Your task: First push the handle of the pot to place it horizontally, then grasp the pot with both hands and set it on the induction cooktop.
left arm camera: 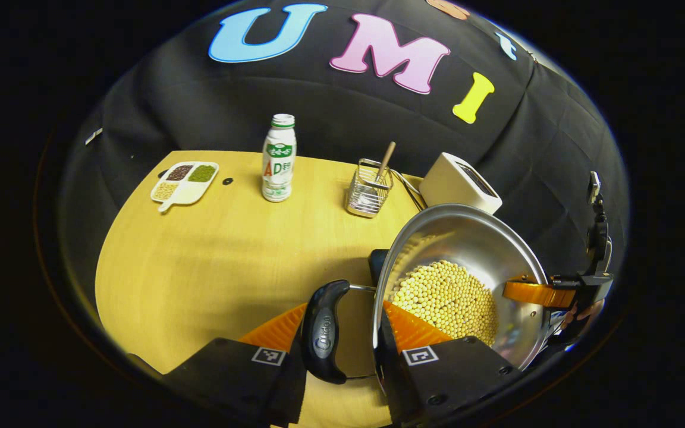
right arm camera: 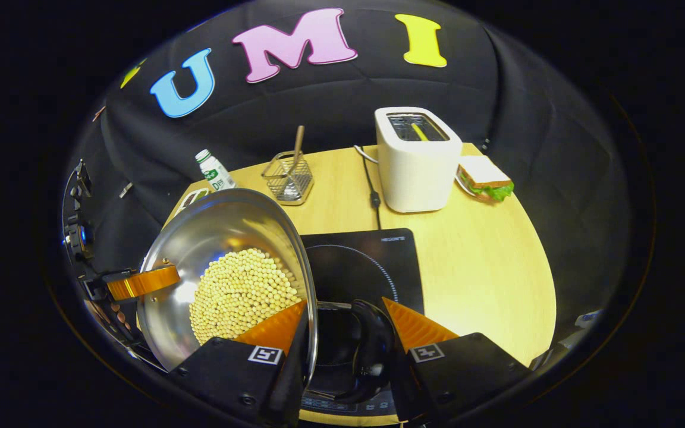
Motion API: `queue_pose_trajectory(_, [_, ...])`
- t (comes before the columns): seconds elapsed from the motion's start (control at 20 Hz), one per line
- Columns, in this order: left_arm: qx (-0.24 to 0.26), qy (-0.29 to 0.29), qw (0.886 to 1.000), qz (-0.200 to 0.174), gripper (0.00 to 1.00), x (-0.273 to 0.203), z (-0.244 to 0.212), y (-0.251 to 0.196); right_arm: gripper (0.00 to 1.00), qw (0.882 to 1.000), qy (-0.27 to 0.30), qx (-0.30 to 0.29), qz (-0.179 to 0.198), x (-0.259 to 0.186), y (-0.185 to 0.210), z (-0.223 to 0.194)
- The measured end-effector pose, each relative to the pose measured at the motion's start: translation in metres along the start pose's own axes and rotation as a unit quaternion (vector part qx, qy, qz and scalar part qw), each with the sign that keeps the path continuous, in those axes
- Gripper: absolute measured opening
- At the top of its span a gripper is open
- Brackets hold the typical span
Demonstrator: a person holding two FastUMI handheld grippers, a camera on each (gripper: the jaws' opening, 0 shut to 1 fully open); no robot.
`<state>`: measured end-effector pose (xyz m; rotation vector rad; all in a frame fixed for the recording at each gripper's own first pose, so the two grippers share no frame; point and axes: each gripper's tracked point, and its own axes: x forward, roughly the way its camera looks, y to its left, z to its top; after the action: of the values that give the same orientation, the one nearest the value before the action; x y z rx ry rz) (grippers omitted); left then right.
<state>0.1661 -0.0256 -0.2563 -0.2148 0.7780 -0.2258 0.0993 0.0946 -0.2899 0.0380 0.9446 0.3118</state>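
A steel pot (left arm camera: 467,238) half full of pale beans (left arm camera: 446,297) is held between both grippers. My left gripper (left arm camera: 345,306) is shut across the pot's rim and black side handle (left arm camera: 323,330), one finger inside the wall and one outside the handle. My right gripper (right arm camera: 344,301) grips the opposite side the same way, around the rim and the other black handle (right arm camera: 372,345) of the pot (right arm camera: 223,226). That handle hangs over the black induction cooktop (right arm camera: 366,255). Each view also shows the other gripper at the pot's far rim.
On the round wooden table (left arm camera: 200,267) stand a white drink bottle (left arm camera: 279,157), a divided dish of grains (left arm camera: 185,181), a wire holder with a wooden stick (left arm camera: 369,190) and a white toaster (right arm camera: 417,160) with its cord. A sandwich (right arm camera: 485,178) lies to the toaster's right.
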Motion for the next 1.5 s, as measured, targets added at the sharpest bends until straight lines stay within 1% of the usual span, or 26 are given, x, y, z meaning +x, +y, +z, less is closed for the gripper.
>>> queue_pose_trajectory(0.15, [0.003,0.004,1.000,-0.007,0.57,0.015,-0.001,-0.018,0.63,1.000,0.001,0.005,-0.009,0.003,-0.023,0.004])
queue_pose_trajectory(0.2, [0.005,0.007,1.000,-0.011,0.57,0.029,-0.001,-0.031,0.63,1.000,0.002,0.010,-0.015,0.006,-0.041,0.006])
queue_pose_trajectory(0.6, [0.002,0.016,1.000,-0.010,0.57,0.062,-0.011,-0.053,0.63,1.000,0.017,0.016,-0.021,0.025,-0.077,0.003])
queue_pose_trajectory(0.85, [-0.003,0.019,1.000,-0.002,0.57,0.075,-0.014,-0.052,0.63,0.999,0.025,0.015,-0.015,0.040,-0.084,0.003])
queue_pose_trajectory(1.1, [-0.012,0.030,0.999,0.009,0.57,0.082,-0.023,-0.043,0.63,0.999,0.038,0.006,-0.005,0.060,-0.082,-0.002])
queue_pose_trajectory(1.15, [-0.010,0.017,1.000,0.011,0.57,0.082,-0.018,-0.043,0.63,0.999,0.033,0.008,0.000,0.057,-0.080,0.001])
queue_pose_trajectory(1.2, [-0.009,0.022,1.000,0.012,0.59,0.086,-0.019,-0.044,0.63,0.999,0.035,0.005,0.002,0.063,-0.080,-0.001])
queue_pose_trajectory(1.3, [-0.009,0.021,1.000,0.013,0.57,0.082,-0.021,-0.043,0.64,0.999,0.031,0.002,0.007,0.064,-0.081,-0.002])
queue_pose_trajectory(1.4, [-0.005,0.019,1.000,0.015,0.59,0.082,-0.020,-0.043,0.64,1.000,0.028,0.004,0.009,0.064,-0.082,-0.003])
queue_pose_trajectory(1.45, [-0.001,0.020,1.000,0.017,0.59,0.083,-0.020,-0.043,0.60,1.000,0.027,0.004,0.008,0.064,-0.083,-0.005])
queue_pose_trajectory(1.5, [0.005,0.020,1.000,0.019,0.59,0.083,-0.020,-0.044,0.65,1.000,0.026,0.005,0.007,0.064,-0.083,-0.005])
